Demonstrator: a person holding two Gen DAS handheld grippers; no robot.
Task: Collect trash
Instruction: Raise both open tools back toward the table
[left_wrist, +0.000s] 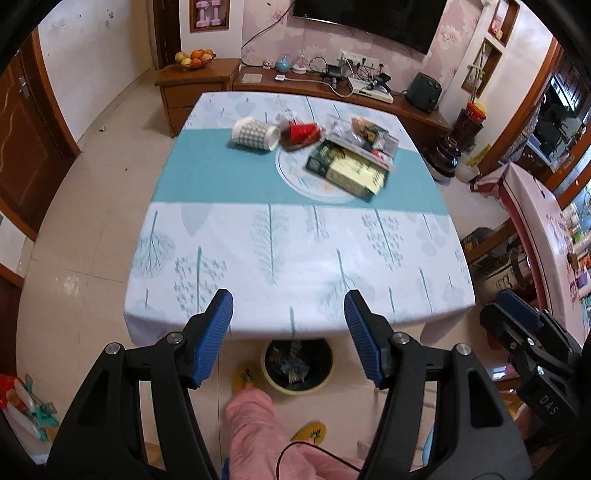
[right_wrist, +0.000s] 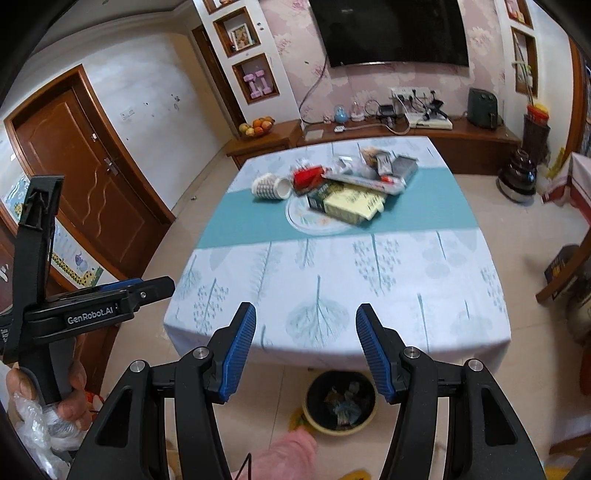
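One cloth-covered surface fills most of both views, its far half carrying the trash: a yellow-and-green box lying on a round white plate, crumpled wrappers behind it, a red packet and a tipped patterned cup to the left. A dark bin with litter inside stands on the floor under the near edge. Both the left gripper and right gripper hang above that edge, fingers spread apart, nothing between them.
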